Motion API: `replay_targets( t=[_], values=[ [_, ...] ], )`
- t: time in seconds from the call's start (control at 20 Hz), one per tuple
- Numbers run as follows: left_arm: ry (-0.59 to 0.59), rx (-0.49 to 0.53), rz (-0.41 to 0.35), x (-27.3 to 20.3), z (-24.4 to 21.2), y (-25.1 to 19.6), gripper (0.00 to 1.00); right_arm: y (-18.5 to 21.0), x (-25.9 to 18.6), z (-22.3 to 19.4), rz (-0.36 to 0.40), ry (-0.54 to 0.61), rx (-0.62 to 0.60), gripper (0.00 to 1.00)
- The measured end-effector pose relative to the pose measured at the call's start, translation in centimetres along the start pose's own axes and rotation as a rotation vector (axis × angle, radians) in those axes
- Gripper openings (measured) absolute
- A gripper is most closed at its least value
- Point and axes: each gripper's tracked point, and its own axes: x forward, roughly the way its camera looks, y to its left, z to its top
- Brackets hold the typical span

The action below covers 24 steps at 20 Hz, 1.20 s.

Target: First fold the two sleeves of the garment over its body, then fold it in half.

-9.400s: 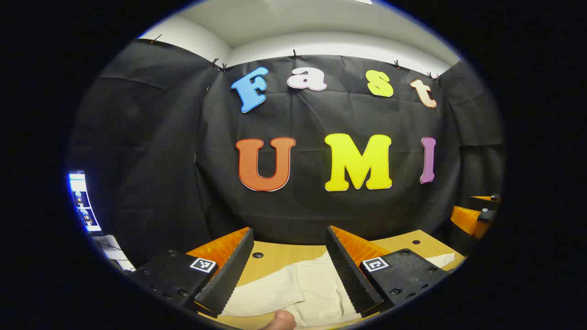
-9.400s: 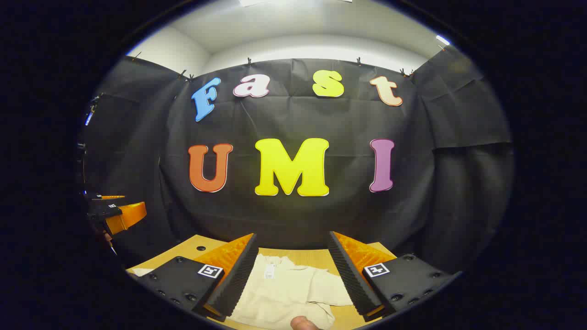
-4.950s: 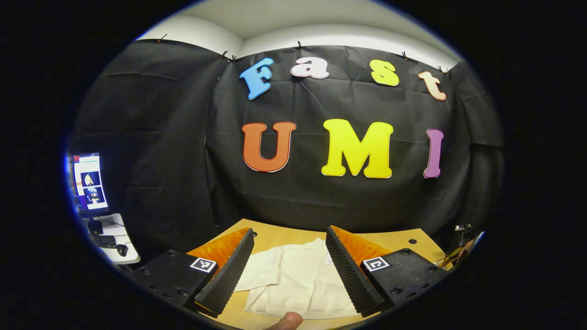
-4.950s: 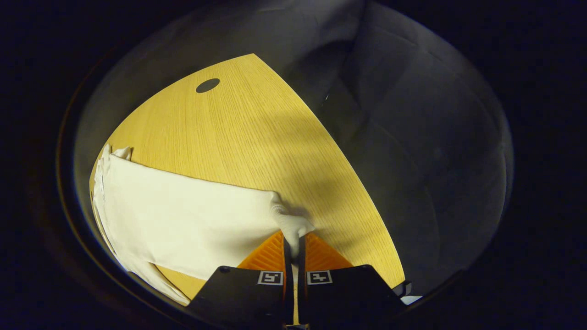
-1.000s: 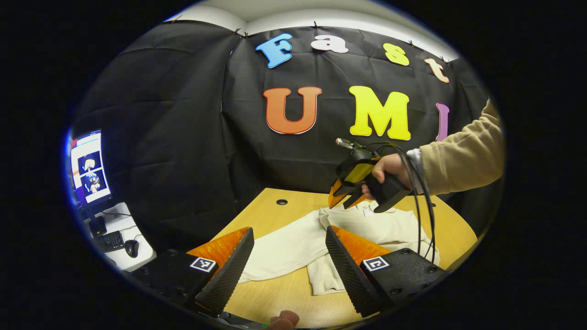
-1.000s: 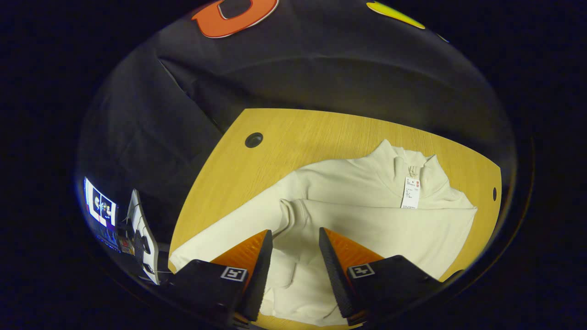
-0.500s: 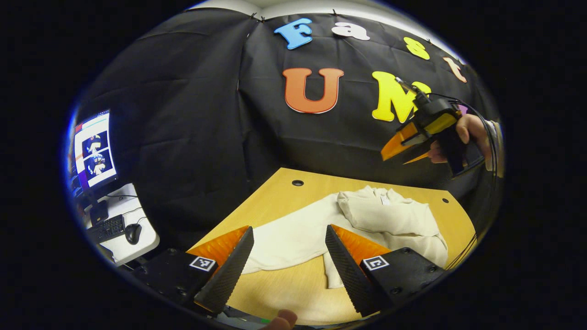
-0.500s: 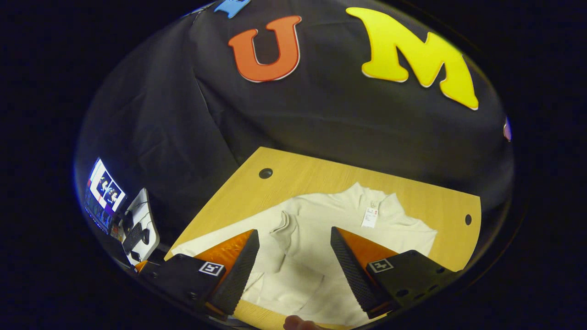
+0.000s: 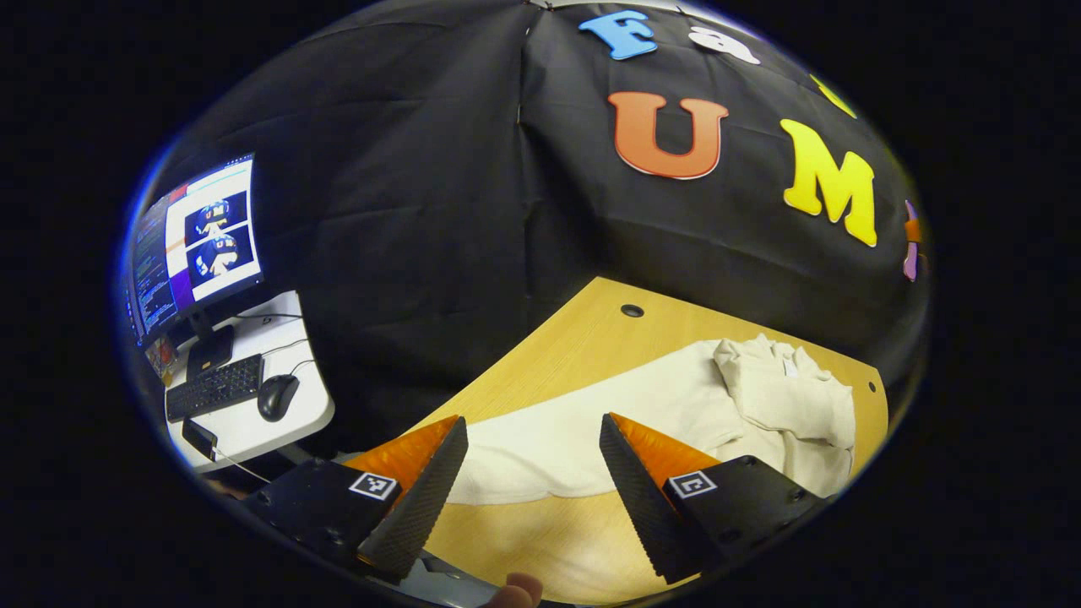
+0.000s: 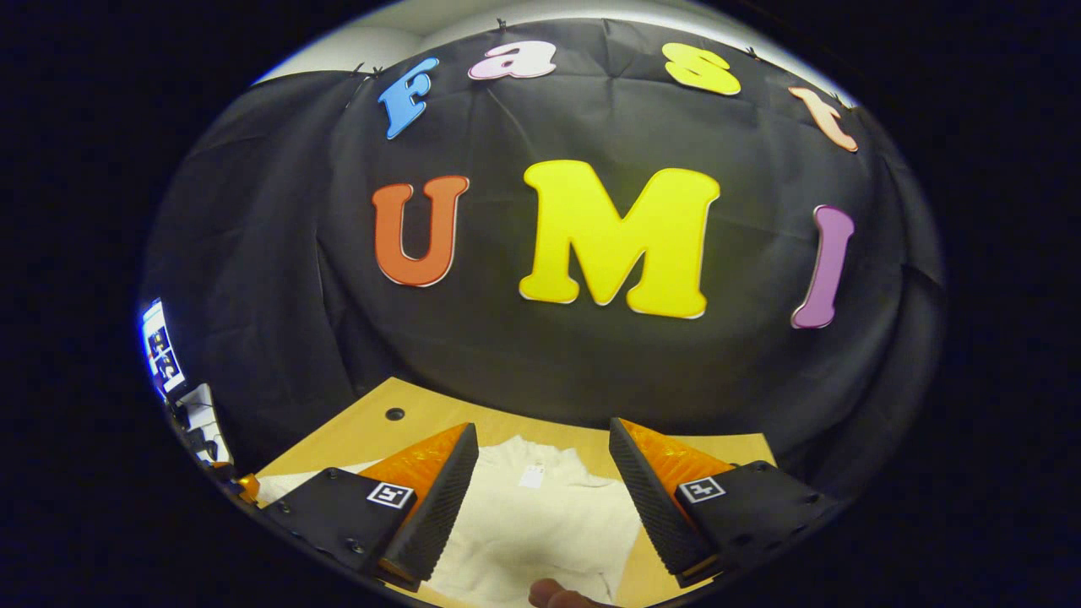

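In the left gripper view, the cream garment point(image 9: 676, 414) is being seen lying on the worktop point(image 9: 540, 540). One sleeve point(image 9: 785, 393) is lying folded over its body. The other sleeve point(image 9: 540, 452) is lying stretched out just past the left hand-held gripper point(image 9: 524, 481), which is being held wide open over the worktop, empty. That sleeve is likely to be grabbed next.

In the right gripper view, the right hand-held gripper point(image 10: 540, 498) is being held open above the garment's body, holding nothing. The neck tag point(image 10: 532, 477) is being shown more clearly here, while the side desk with its screen point(image 9: 194, 241) and keyboard point(image 9: 215, 387) is being shown more clearly in the left gripper view.

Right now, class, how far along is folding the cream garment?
Done: one sleeve lies bunched over the cream fabric garment. In hand: nothing; the left gripper and right gripper are open above it. Left: the outstretched sleeve on the wooden table, then halving.
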Motion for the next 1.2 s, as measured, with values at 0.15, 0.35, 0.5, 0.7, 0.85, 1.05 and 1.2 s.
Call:
replay_targets(
  t=[0.15,0.35,0.5,0.7,0.85,1.05,1.2],
  values=[
    [0.067,-0.014,0.058,2.1,-1.3,2.1,1.0,-3.4,-3.1,1.0,-0.057,-0.07,-0.001,0.97],
    [0.159,-0.072,0.112,3.8,-3.3,4.1,1.0,-5.7,-6.9,0.7,-0.088,-0.127,0.041,0.97],
    [0.248,-0.146,0.164,4.9,-5.4,5.8,1.0,-7.3,-9.4,0.6,-0.158,-0.167,0.072,0.98],
    [0.39,-0.305,0.235,5.4,-9.1,7.7,1.0,-8.1,-12.3,-0.1,-0.222,-0.209,0.051,0.98],
    [0.452,-0.343,0.278,5.7,-10.5,9.2,1.0,-7.7,-14.3,-0.9,-0.241,-0.215,0.067,0.97],
    [0.558,-0.375,0.289,6.1,-12.3,9.2,1.0,-6.3,-16.5,0.1,-0.241,-0.281,0.1,0.97],
    [0.578,-0.353,0.288,7.3,-11.7,9.2,1.0,-5.4,-16.3,-0.9,-0.214,-0.259,0.1,0.97]
  ],
)
